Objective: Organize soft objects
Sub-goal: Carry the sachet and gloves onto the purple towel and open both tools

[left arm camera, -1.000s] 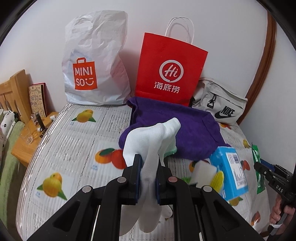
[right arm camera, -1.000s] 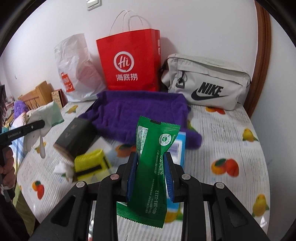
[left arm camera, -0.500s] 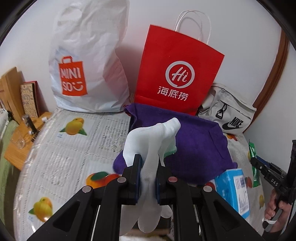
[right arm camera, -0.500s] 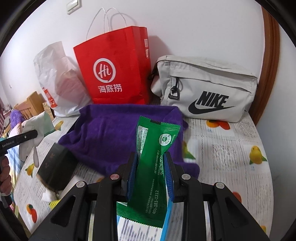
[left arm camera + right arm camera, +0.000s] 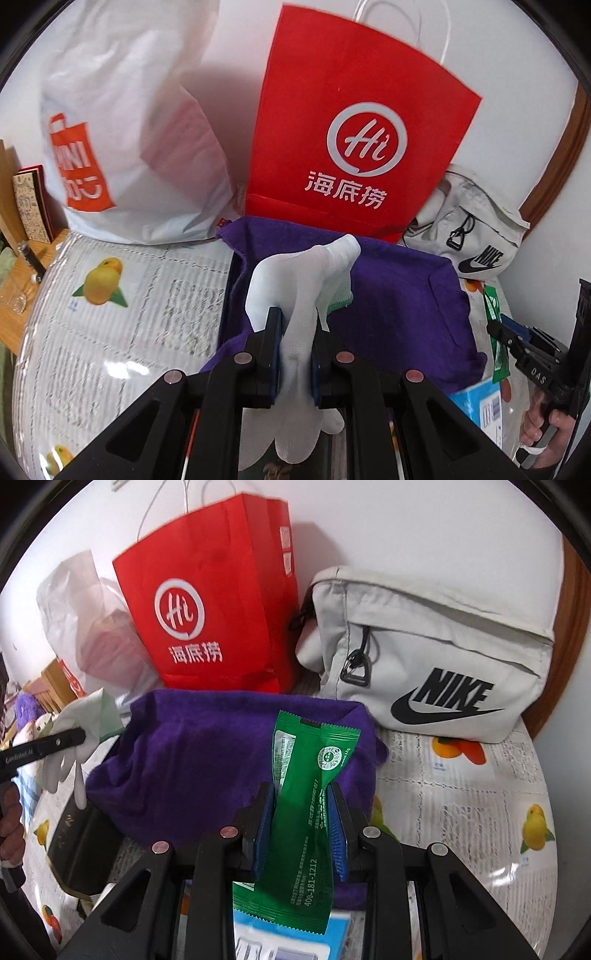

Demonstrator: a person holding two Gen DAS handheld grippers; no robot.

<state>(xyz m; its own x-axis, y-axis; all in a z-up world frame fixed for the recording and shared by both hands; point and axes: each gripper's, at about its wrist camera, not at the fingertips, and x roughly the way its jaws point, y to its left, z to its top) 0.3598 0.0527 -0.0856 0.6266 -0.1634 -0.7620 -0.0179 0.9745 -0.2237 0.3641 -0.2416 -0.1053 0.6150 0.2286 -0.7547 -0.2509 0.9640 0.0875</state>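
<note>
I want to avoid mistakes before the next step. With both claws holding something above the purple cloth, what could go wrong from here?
1. The white glove hangs limp from the left claw; its fingers could drag across things below.
2. The right claw pinches the slick green packet only mid-length; it might slip.
3. The red paper bag stands close behind the purple cloth; a bump may tip it.

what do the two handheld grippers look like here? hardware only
Both are black plastic frames with silver round screw heads. The left gripper has dark blue pads; the right gripper has brighter blue ribbed pads. White lettering marks their sides. No cables visible.
</note>
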